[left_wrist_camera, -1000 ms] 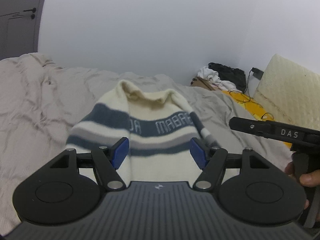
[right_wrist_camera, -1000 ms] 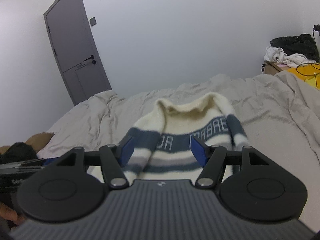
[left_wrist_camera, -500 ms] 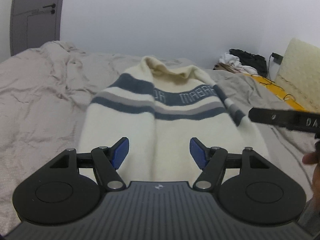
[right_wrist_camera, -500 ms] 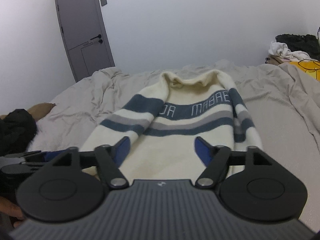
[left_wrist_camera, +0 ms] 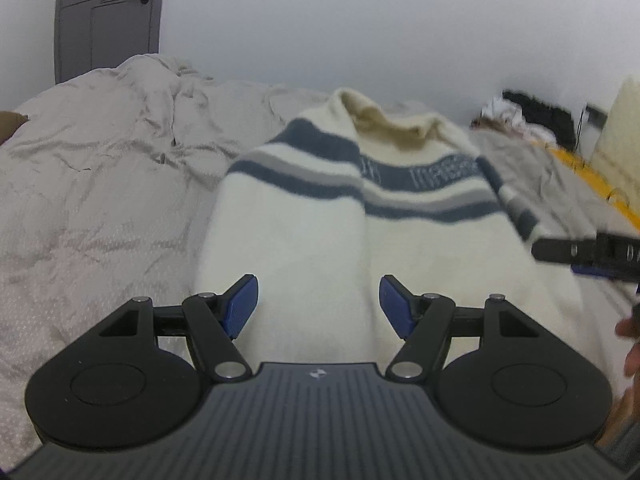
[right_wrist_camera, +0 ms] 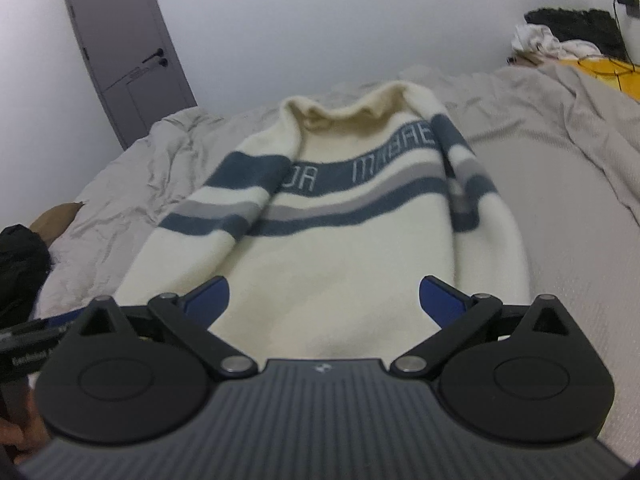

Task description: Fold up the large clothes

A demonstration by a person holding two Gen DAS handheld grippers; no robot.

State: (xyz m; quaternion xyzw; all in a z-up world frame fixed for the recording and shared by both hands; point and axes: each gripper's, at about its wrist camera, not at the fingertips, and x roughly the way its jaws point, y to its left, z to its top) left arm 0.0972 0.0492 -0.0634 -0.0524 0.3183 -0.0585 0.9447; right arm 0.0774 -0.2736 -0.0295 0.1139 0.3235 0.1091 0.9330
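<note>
A cream sweater [right_wrist_camera: 344, 264] with navy and grey stripes lies flat on the bed [right_wrist_camera: 560, 208], collar toward twelve o'clock. The left tongs [left_wrist_camera: 319, 300] hang released above its hem. The right tongs [right_wrist_camera: 324, 292] have just been opening, spread wide, nothing between them.

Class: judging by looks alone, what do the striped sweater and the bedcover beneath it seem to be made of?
Sweater: probably a soft, fuzzy knit, wool or acrylic; its surface looks fluffy and matte, with blurred stripe edges. Bedcover: thin woven fabric, perhaps cotton; matte beige-grey, with sharp fine creases.
</note>
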